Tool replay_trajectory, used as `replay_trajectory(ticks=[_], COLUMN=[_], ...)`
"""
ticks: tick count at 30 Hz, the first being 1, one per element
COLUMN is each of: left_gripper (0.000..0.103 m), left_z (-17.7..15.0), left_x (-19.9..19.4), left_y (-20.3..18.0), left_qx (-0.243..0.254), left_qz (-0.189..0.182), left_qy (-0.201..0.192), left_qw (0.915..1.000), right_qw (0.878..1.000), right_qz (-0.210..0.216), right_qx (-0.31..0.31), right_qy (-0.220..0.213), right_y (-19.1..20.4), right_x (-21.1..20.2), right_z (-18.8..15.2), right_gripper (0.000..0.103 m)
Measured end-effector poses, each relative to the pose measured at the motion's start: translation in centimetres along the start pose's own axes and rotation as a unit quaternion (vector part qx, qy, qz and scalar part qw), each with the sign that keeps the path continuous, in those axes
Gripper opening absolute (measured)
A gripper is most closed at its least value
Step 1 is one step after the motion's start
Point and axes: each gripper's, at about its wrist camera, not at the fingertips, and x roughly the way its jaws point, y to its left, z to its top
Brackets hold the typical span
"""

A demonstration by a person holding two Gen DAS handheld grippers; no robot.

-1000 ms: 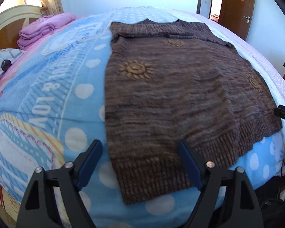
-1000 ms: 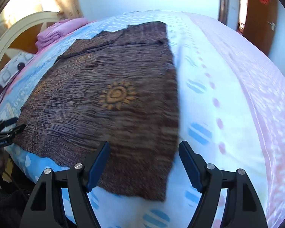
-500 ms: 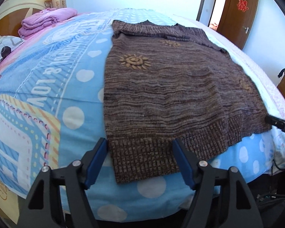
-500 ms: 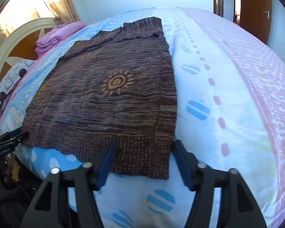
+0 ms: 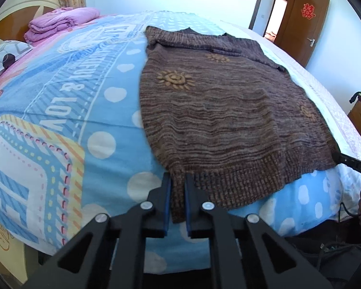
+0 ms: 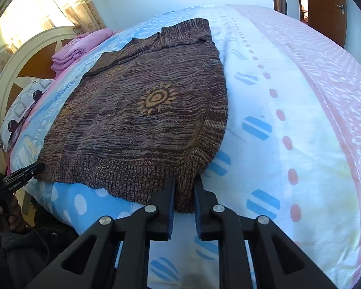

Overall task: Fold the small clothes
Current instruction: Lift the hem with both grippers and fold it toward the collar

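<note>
A brown striped knit sweater (image 5: 228,110) with orange sun motifs lies flat on the bed, its ribbed hem toward me. My left gripper (image 5: 178,178) is closing its jaws on the hem's left corner, and the blue pads pinch the knit. In the right wrist view the same sweater (image 6: 144,120) spreads out to the left. My right gripper (image 6: 185,180) is closing on the hem's right corner, with the fabric bunched between its pads. Each view catches the other gripper's black finger (image 5: 349,161) (image 6: 26,169) at the opposite hem corner.
The bed wears a blue patterned quilt (image 5: 72,125) on the left and a white and pink cover (image 6: 300,96) on the right. A folded pink blanket (image 5: 60,21) and a pillow (image 5: 4,55) lie by the headboard (image 6: 24,55). A brown door (image 5: 300,21) stands behind.
Both grippers went from wide open around the hem corners to closed on them. The hem now bunches up between each pair of pads.
</note>
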Motion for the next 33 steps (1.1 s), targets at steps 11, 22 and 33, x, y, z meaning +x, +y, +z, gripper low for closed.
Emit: replay_trajectory(ticks=[11, 22, 33], left_gripper=[0.008, 0.008, 0.008], left_z=[1.3, 1.6, 4.5], left_x=[-2.2, -0.9, 0.3], left_y=[1.1, 1.5, 0.9], left_qx=[-0.015, -0.011, 0.016], left_qz=[-0.005, -0.011, -0.022], left_qy=[-0.041, -0.037, -0.057], left_qw=[0.999, 0.9992, 0.998], right_qw=[0.998, 0.994, 0.991], right_qz=[0.03, 0.059, 0.071], right_qx=[0.03, 0.054, 0.045], right_qy=[-0.05, -0.071, -0.101], right_y=[-0.7, -1.5, -0.3], right_x=[-2.4, -3.2, -3.7], right_z=[0.8, 1.0, 2.9], right_gripper=[0.007, 0.007, 0.007])
